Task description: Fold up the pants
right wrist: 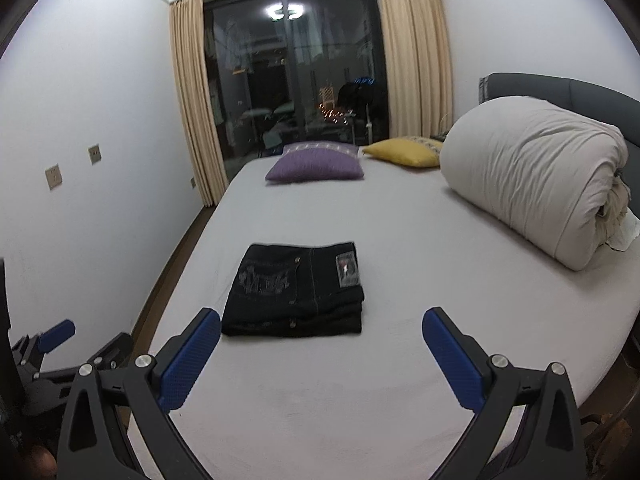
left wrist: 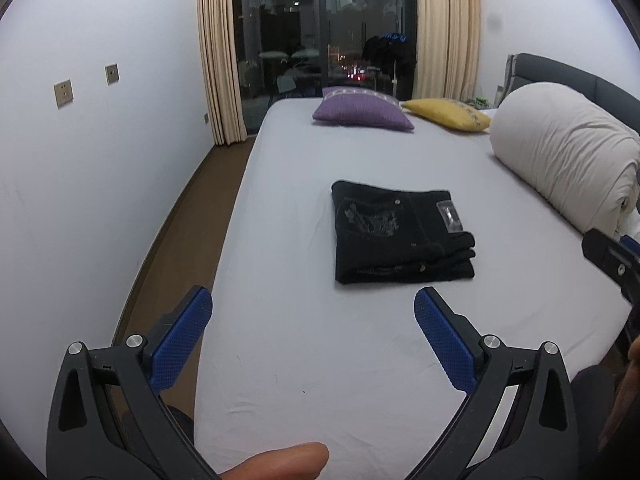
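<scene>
Black pants (left wrist: 402, 234) lie folded into a compact rectangle on the grey bed sheet (left wrist: 320, 360), back pocket embroidery and a waistband label facing up. In the right wrist view the same pants (right wrist: 296, 294) rest just beyond the fingertips. My left gripper (left wrist: 313, 304) hovers over the near part of the bed, open, with nothing between its blue pads (left wrist: 184, 340). My right gripper (right wrist: 321, 322) is also open and holds nothing, a short way in front of the pants. Part of the left gripper (right wrist: 56, 334) shows at the right wrist view's left edge.
A rolled white duvet (left wrist: 568, 152) lies along the bed's right side by the dark headboard (left wrist: 580, 76). A purple pillow (left wrist: 362, 110) and a yellow pillow (left wrist: 448, 114) sit at the far end. A wall and a strip of wooden floor (left wrist: 172, 248) run along the left.
</scene>
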A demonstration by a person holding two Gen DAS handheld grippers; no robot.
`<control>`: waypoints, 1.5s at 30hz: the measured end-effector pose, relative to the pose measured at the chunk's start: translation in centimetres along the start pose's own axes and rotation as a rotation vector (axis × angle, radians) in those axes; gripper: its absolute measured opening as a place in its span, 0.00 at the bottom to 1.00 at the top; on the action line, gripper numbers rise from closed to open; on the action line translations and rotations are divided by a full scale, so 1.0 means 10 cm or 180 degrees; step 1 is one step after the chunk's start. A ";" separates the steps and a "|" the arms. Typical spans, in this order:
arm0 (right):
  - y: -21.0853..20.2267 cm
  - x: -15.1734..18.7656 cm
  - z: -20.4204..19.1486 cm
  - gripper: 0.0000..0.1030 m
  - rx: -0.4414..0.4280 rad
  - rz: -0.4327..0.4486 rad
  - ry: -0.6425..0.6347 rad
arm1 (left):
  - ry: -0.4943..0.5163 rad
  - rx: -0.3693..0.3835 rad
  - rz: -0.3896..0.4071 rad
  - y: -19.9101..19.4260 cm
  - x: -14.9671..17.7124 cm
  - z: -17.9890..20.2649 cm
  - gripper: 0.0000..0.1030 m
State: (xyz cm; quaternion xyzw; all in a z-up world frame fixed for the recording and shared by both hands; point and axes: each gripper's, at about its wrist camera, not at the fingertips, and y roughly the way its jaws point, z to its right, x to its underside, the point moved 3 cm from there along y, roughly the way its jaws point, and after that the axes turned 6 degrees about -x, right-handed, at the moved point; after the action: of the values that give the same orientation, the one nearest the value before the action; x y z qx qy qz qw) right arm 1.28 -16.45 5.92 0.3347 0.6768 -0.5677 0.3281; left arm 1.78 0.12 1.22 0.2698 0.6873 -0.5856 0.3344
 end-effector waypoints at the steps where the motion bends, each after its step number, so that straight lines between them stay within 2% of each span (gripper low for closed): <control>1: 0.03 0.02 0.00 1.00 -0.0019 -0.0031 0.0009 | 0.0009 -0.0002 -0.0025 0.06 0.01 0.02 1.00; 15: 0.29 0.18 0.01 1.00 -0.0111 -0.0287 0.0083 | 0.0048 -0.0003 -0.0244 0.46 0.09 0.07 1.00; 45: 0.33 0.26 0.03 1.00 -0.0115 -0.0402 0.0126 | 0.0068 0.0030 -0.0311 0.54 0.14 0.10 1.00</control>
State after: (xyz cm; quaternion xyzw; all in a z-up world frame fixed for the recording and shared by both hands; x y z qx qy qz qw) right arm 2.59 -16.11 1.87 0.2965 0.7130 -0.5683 0.2841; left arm 5.15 -0.03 -3.31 0.2438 0.7005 -0.6015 0.2968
